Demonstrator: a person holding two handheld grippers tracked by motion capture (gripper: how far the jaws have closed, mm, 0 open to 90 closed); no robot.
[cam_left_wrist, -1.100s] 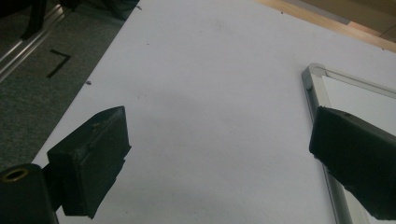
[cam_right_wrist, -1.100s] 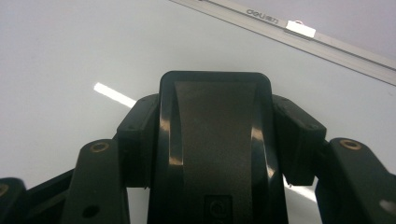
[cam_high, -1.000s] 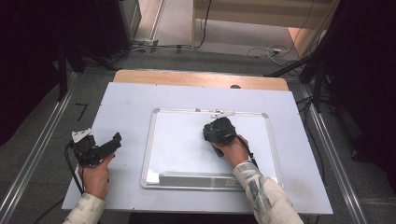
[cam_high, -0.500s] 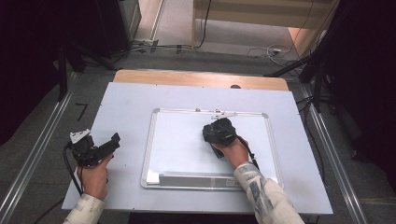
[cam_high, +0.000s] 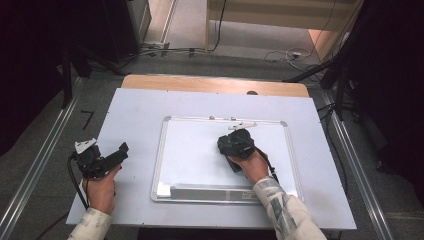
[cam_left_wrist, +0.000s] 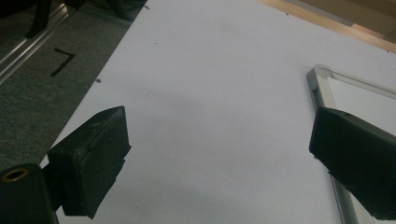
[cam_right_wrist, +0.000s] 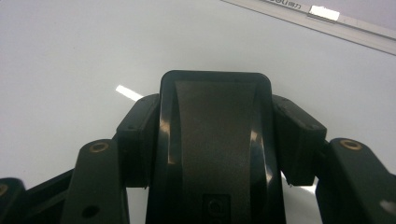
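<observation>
Right gripper view: black eraser (cam_right_wrist: 215, 140) clamped between the jaws of the right hand-held gripper (cam_right_wrist: 215, 135), pressed on the whiteboard (cam_high: 200, 150) near its far edge, mid-desk. Left hand-held gripper (cam_high: 116, 156) spread wide, holding nothing, over the desk (cam_high: 135, 110) at its left edge.

Dim room around a pale desk (cam_high: 135, 107).
Grey carpeted floor (cam_high: 30, 150) on every side, crossed by silvery metal rails (cam_high: 37, 167) left and right. Light wooden board (cam_high: 200, 84) along the desk's far edge. Cables (cam_high: 280, 52) trailing over the floor beyond, near pale wooden furniture (cam_high: 280, 12). Dark stands and black shadow in both far corners; black tape mark (cam_high: 87, 119) on the carpet at left.
</observation>
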